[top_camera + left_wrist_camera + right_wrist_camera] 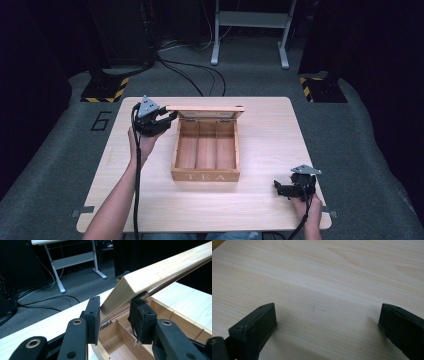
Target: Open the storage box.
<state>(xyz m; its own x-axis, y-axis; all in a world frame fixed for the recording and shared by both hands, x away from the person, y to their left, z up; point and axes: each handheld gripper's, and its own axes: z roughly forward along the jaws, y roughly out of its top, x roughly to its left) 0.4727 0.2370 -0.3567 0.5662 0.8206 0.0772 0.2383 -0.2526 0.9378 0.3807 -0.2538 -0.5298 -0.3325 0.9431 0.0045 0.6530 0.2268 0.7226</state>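
A wooden box marked TEA (205,176) stands in the middle of the table (270,135), its three compartments bare inside. Its lid (205,108) is raised at the back edge. My left gripper (170,118) is at the lid's left end, shut on it. In the left gripper view the lid's corner (140,282) sits between the black pads (93,315) of the left gripper (115,315), above the box's interior (120,340). My right gripper (279,189) rests near the table's front right corner. It is the right gripper (327,320) standing open over bare wood, with nothing between its fingers.
The table sits on grey carpet. Behind it a white desk frame (250,30) stands, with black cables (200,75) running across the floor. Two dark stands on yellow-and-black striped bases (105,90) flank the back. A "6" (101,120) is marked on the floor at left.
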